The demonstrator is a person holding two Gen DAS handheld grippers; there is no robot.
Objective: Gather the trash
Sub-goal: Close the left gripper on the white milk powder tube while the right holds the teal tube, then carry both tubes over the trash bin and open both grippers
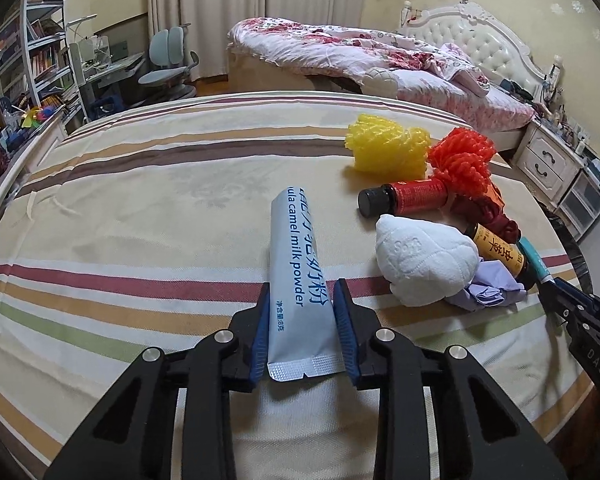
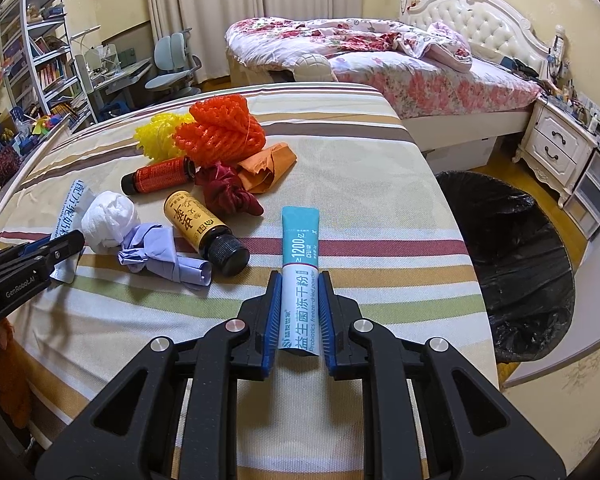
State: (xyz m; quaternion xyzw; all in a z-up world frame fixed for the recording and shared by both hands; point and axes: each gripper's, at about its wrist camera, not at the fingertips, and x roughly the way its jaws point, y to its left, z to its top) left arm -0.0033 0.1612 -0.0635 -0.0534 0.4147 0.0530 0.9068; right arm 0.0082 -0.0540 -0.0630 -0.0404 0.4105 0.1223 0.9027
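Both grippers pinch sachets over the striped bed: left gripper (image 1: pixel 301 312) fingers clamp the grey milk-powder sachet (image 1: pixel 294 276), right gripper (image 2: pixel 300 304) fingers squeeze the teal probiotics sachet (image 2: pixel 300 276).

Yellow foam net (image 1: pixel 386 148), orange foam net (image 1: pixel 462 160), striped cloth (image 1: pixel 140 208)

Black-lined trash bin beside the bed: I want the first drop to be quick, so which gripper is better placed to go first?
Probably the right gripper. It is shut on the teal-and-white probiotics sachet, and the black-lined trash bin sits just off its side of the striped bedcover. The left gripper, gripping the grey-blue milk powder sachet, sits farther away.
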